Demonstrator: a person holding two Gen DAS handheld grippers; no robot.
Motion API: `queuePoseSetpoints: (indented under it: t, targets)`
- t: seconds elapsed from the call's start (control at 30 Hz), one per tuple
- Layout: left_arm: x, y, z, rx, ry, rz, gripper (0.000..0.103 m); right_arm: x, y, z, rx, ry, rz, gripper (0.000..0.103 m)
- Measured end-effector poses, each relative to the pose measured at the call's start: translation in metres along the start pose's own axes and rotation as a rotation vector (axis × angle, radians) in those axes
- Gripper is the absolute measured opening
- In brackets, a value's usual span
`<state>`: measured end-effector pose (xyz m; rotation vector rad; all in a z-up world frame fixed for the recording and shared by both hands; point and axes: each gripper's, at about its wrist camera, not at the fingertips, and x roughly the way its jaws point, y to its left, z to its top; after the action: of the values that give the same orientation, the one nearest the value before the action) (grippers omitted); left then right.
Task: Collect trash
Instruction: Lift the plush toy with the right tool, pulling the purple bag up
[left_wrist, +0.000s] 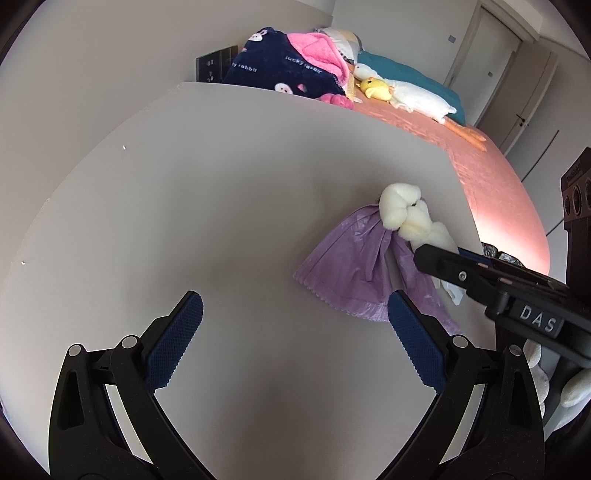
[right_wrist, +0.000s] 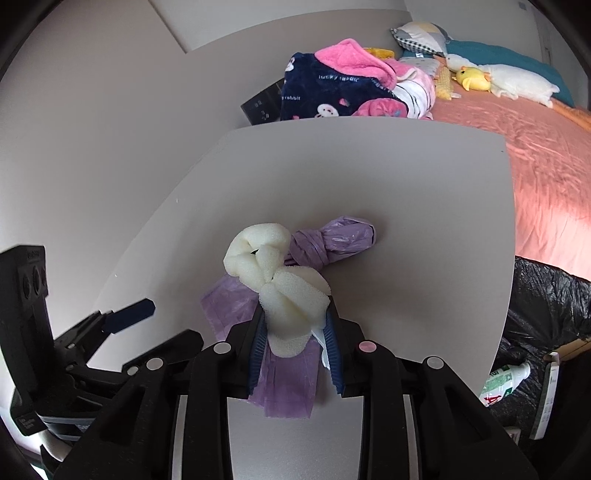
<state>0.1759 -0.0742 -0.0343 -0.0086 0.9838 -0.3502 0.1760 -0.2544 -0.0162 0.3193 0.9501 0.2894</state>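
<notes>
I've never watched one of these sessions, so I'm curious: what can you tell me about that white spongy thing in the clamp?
The foam piece is a cream-white strip of soft, porous sponge, twisted into a loose knot. Its near end is squeezed between the right gripper's blue pads, and its knotted far end points away over the grey table. It lies on and against a crumpled purple plastic bag, which is partly caught in the same grip. The left gripper is open, apart from it.
</notes>
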Motion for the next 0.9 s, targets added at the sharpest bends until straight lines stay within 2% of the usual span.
queuePoseSetpoints:
  t: [0.17, 0.3, 0.4, 0.73, 0.9]
  targets:
    - [0.0, -0.01, 0.004, 0.029, -0.013, -0.014, 0.097, -0.008, -0.003, 0.004, 0.012, -0.004, 0.033, 0.034]
    - [0.001, -0.017, 0.004, 0.04, -0.013, -0.023, 0.097, -0.009, -0.004, 0.005, 0.005, -0.023, -0.004, 0.031]
    - [0.003, -0.021, 0.005, 0.051, -0.011, -0.023, 0.097, -0.007, -0.01, 0.006, 0.027, 0.0, 0.034, 0.033]
    - [0.006, -0.027, 0.005, 0.065, -0.002, -0.023, 0.097, -0.007, -0.021, 0.003, 0.078, 0.021, 0.073, 0.037]
    - [0.008, -0.03, 0.004, 0.077, 0.002, -0.024, 0.097, -0.005, -0.022, 0.004, 0.079, 0.026, 0.057, 0.037]
